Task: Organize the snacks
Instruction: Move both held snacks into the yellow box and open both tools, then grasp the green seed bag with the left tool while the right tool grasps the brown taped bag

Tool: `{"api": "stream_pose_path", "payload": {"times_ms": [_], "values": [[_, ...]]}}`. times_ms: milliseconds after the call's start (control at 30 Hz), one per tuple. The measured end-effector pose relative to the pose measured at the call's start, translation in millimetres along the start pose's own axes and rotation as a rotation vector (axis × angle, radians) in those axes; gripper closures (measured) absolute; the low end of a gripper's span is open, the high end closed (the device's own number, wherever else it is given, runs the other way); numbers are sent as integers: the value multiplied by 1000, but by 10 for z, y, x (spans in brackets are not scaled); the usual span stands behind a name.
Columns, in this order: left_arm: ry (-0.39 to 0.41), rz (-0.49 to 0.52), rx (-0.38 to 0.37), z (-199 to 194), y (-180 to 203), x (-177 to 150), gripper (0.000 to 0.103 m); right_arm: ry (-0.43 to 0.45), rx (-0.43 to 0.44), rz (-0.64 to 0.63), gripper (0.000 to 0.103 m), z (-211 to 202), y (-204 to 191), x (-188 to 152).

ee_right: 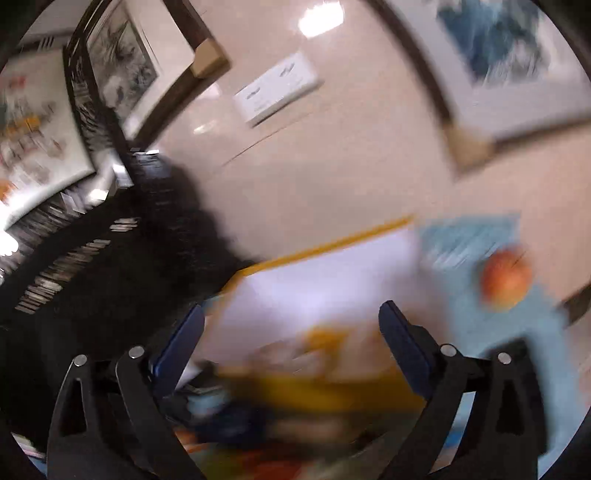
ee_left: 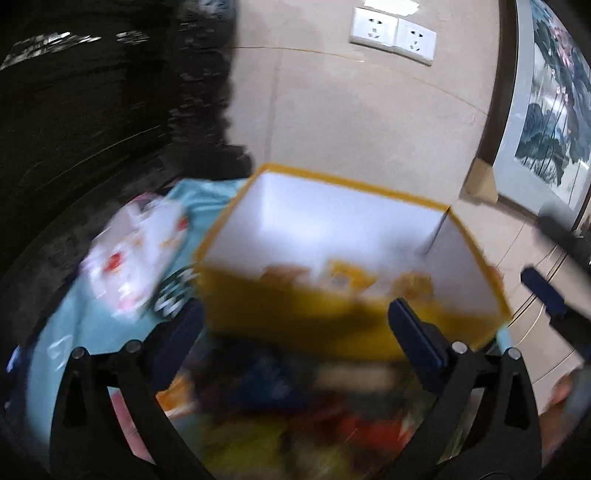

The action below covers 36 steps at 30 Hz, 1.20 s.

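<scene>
Both jaws released wide, nothing gripped — left gripper [ee_left: 295,328] over yellow box [ee_left: 332,314], white packet [ee_left: 136,254] alongside, right gripper [ee_right: 291,332] tilted, orange fruit [ee_right: 506,277] beyond — blurred.

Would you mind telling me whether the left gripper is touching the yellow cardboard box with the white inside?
Cannot tell. In the left wrist view the open left gripper frames the yellow cardboard box, but motion blur hides any contact or gap.

home living rm: framed ink paintings [ee_left: 550,110] on beige wall, wall sockets [ee_left: 393,35], teal tablecloth [ee_left: 70,314].
</scene>
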<state>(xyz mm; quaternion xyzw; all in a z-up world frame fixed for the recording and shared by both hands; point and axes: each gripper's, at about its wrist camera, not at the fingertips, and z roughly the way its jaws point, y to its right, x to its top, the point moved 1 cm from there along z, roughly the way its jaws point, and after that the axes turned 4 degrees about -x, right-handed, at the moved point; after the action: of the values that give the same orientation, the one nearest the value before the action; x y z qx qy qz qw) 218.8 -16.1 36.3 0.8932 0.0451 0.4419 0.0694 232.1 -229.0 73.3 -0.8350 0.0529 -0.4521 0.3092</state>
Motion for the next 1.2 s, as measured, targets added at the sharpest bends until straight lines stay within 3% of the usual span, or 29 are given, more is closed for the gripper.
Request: {"api": "stream_pose_path", "payload": {"times_ms": [67, 200, 300, 467, 567, 700, 767, 867, 1033, 1100, 1200], "values": [[-18, 14, 42, -134, -130, -166, 2, -58, 67, -39, 7, -79, -270, -107], [-61, 28, 141, -333, -482, -507, 2, -69, 38, -124, 3, -281, -590, -326], [-94, 2, 138, -426, -652, -686, 2, -58, -44, -140, 2, -439, -586, -487], [-160, -13, 110, -392, -648, -936, 2, -64, -158, -164, 1, -696, -327, -909], [-197, -26, 108, -318, -528, -1027, 2, -20, -193, -98, 1, -821, -14, -1127], [-228, -24, 101, -249, -394, -1020, 2, 19, -213, -44, 1, -794, 255, -1192], [-252, -27, 100, -167, -352, -999, 2, -11, -242, 0, 1, -750, 378, -1205], [-277, -66, 100, -39, -316, -1009, 2, -45, -182, 118, 1, -761, 480, -1216], [-328, -45, 83, 212, -222, -1083, 3, 29, -236, 49, 1, -877, 386, -1218], [-330, -44, 85, 279, -240, -1112, 6, 20, -229, 68, 1, -872, 417, -1218], [-344, -41, 72, 369, -319, -1105, 23, 22, -250, 73, 1, -863, 446, -1221]]}}
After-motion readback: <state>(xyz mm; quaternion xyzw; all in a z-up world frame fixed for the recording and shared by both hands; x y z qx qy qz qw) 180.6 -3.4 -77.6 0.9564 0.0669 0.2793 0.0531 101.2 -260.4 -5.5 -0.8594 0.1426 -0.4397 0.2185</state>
